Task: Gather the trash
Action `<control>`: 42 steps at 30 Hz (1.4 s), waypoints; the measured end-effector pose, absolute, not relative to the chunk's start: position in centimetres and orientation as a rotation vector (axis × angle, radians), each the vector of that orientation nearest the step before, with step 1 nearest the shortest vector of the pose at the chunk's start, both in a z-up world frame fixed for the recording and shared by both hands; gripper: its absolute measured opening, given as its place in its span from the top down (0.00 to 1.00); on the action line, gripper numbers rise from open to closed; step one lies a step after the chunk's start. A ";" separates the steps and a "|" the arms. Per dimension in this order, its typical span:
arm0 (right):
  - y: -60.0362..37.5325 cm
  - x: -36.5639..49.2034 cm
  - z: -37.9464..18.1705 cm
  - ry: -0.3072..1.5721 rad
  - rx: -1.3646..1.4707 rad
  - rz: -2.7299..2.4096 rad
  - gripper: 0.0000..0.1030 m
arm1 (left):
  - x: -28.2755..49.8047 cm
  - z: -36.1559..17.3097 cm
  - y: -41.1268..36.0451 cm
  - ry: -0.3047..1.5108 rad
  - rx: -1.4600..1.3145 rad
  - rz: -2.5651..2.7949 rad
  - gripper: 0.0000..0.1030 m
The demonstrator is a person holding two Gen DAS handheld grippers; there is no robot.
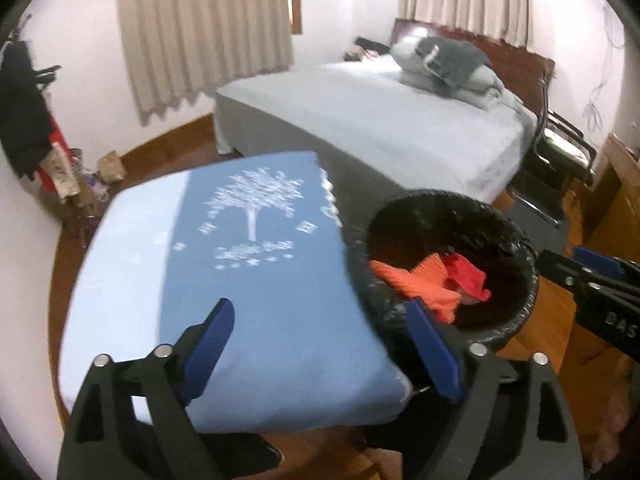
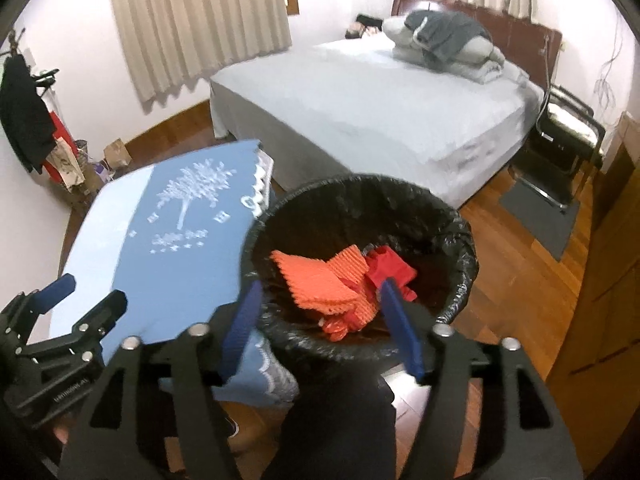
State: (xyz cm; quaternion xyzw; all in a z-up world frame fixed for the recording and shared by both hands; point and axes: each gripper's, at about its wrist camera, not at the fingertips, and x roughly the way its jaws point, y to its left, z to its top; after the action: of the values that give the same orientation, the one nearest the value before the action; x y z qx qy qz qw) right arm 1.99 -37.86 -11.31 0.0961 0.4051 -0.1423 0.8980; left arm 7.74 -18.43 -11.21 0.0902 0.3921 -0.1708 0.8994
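Orange and red crumpled trash (image 2: 340,284) lies inside the round black-lined bin (image 2: 460,232) beside the blue tree-printed counter (image 1: 280,280). Left gripper (image 1: 324,344) and right gripper (image 2: 320,320) fingers spread open, empty. "DAS" shows on the right gripper.

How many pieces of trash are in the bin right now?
2 visible: an orange corrugated piece toward the table side and a red crumpled piece beside it, both inside the black-lined bin. More may lie hidden underneath.

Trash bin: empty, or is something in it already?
Not empty. The black-lined trash bin holds orange and red pieces low inside, well under the rim.
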 end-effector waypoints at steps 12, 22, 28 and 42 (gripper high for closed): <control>-31.1 -2.7 -5.3 0.703 0.147 -0.272 0.12 | 2.8 -5.9 -10.4 0.707 0.189 -0.231 0.06; -26.9 -5.3 -2.6 0.620 0.113 -0.295 0.05 | -1.0 -2.0 -5.8 0.638 0.139 -0.153 0.06; -24.6 -5.9 -2.1 0.611 0.051 -0.384 0.05 | -3.0 -0.4 -3.2 0.605 0.106 -0.090 0.06; -21.8 -8.0 0.0 0.503 0.002 -0.450 0.05 | -4.9 0.4 0.1 0.560 0.056 0.021 0.06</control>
State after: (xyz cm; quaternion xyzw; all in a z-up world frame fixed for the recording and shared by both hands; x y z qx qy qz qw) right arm -7.98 -21.77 -0.05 0.0011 0.2466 -0.2206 0.9437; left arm -4.92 0.09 0.43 0.0277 0.2761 0.0105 0.9607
